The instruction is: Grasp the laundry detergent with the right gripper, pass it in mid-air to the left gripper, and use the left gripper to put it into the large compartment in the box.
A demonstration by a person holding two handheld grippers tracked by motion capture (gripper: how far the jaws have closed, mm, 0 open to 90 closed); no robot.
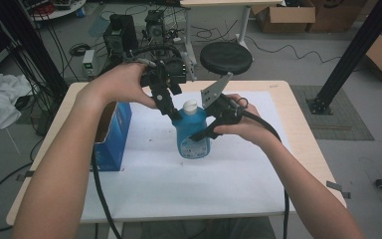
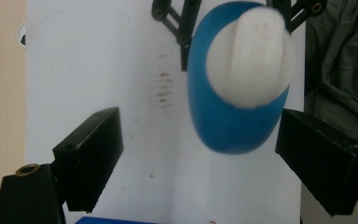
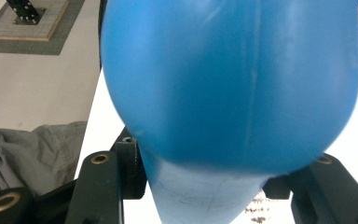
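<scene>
Your high view sits above your side of the desk (image 1: 298,149), looking forward and down from well back, with your forearms entering from the near edge. The camera on your left tool (image 2: 198,154) looks almost straight down, close onto the white cap of the blue bottle (image 2: 233,121). The camera on your right tool (image 3: 205,186) presses right up against that same blue bottle (image 3: 228,88), which all three views share.

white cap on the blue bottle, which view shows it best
The left gripper view: it looks straight down on the white cap, large and unobstructed, ridge visible. The high view shows the cap small, from the side, between both grippers. The right gripper view gives a close blue bottle body.
</scene>
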